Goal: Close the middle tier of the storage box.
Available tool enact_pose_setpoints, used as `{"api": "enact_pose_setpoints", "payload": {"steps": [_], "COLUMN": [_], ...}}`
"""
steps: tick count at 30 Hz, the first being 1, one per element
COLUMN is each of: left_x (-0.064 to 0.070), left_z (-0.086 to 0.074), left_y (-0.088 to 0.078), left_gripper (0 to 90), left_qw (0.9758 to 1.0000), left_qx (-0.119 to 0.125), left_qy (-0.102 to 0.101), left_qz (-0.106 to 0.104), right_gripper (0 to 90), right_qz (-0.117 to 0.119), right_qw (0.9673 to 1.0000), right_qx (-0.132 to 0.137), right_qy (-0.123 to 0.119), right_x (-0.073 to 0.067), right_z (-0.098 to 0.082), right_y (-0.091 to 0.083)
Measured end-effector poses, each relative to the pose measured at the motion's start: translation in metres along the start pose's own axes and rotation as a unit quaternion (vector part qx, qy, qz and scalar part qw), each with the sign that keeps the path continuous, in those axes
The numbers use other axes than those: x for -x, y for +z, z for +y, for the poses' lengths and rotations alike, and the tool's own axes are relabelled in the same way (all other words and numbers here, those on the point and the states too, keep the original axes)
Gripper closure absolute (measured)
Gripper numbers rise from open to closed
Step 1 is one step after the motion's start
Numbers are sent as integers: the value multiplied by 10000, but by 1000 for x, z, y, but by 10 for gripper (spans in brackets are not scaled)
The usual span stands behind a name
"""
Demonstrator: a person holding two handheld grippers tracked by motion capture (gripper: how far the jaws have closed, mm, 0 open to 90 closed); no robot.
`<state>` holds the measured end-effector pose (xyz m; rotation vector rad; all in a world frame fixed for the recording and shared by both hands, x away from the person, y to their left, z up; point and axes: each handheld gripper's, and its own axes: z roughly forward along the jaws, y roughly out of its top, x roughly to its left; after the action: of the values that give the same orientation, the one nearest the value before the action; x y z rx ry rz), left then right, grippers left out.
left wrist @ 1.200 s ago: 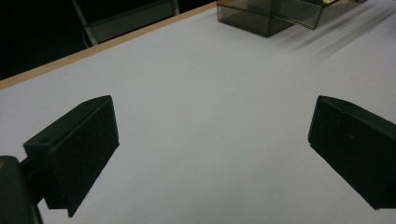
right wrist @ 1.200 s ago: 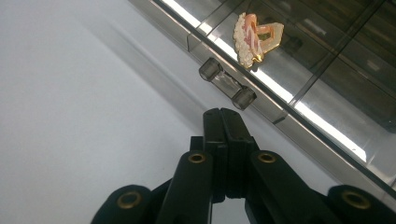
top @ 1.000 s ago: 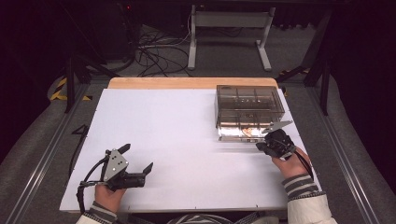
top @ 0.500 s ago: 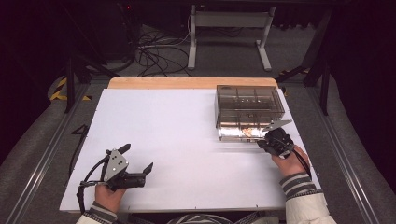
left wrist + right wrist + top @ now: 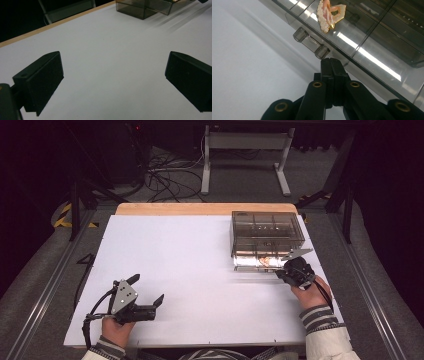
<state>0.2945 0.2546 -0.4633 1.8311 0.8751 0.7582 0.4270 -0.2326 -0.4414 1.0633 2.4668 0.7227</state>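
Observation:
A smoky clear drawer box (image 5: 267,232) stands at the table's right side. Its bottom drawer (image 5: 250,262) is pulled out toward me, and a peach and pearl hair clip (image 5: 327,13) lies in it. My right gripper (image 5: 331,61) is shut with nothing between its jaws, its tips just under the right end of the drawer's clear handle (image 5: 311,43). In the high view the right gripper (image 5: 282,271) sits at the drawer's front right corner. My left gripper (image 5: 146,290) rests near the front left of the table, open and empty, jaws wide apart (image 5: 112,67).
The white tabletop (image 5: 190,265) stretches bare between the two hands. A wooden strip (image 5: 200,209) runs along its far edge. Beyond it are a metal stand (image 5: 245,155) and loose cables (image 5: 165,177) on the floor.

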Motion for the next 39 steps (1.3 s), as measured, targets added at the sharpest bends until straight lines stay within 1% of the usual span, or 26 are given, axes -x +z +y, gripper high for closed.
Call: {"api": "enact_pose_setpoints", "payload": {"steps": [6, 20, 29, 39], "left_x": [0, 0, -1, -1], "left_z": [0, 0, -1, -3], "left_y": [0, 0, -2, -5], "left_gripper": [26, 26, 26, 26], "left_qw": [10000, 10000, 10000, 10000], "left_qx": [4, -8, -4, -22], "left_qy": [5, -7, -3, -20], "left_qz": [6, 24, 64, 94], "right_gripper": [900, 900, 900, 900], "right_qz": [-44, -233, -313, -399], "right_qw": [10000, 9991, 9975, 9958], "right_qx": [51, 347, 587, 762], "right_qy": [9, 100, 224, 297], "right_x": [0, 5, 10, 15], "right_z": [1, 5, 7, 10], "right_y": [0, 3, 6, 11]}}
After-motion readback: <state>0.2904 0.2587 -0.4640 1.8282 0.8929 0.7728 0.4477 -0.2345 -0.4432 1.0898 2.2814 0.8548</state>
